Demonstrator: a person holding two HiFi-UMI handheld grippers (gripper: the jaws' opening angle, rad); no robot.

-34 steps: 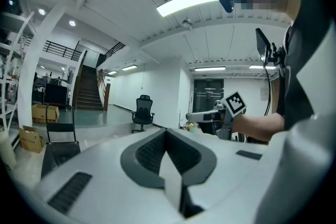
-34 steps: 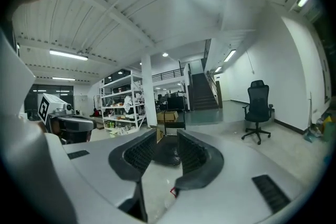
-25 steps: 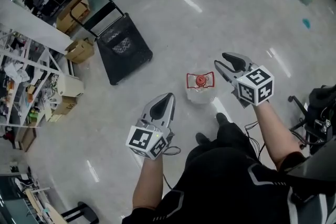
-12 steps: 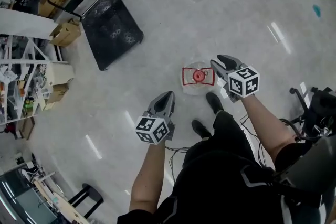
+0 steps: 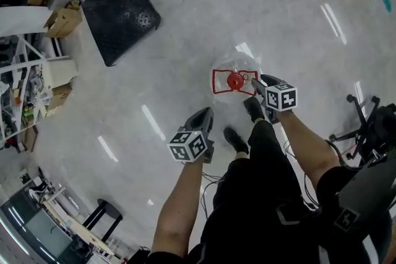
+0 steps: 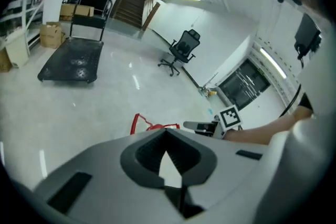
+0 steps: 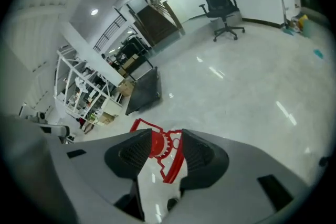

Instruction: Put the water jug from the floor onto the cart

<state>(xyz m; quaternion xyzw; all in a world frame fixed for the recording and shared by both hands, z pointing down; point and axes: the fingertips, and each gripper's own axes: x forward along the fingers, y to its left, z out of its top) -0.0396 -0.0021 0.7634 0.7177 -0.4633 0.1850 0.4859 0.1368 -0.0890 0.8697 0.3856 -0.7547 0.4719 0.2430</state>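
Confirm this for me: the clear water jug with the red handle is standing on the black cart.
Wrong. The water jug stands on the floor, well apart from the black cart, as the head view shows. The rest holds.

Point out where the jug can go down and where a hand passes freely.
The cart deck is wholly bare; boxes and shelving crowd its left side. Bare floor runs between cart and water jug. The person's shoes crowd the jug's near side.

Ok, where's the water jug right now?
The jug stands on the floor mid head view, just ahead of the person's shoes, its red handle showing between the right gripper's opening jaws.
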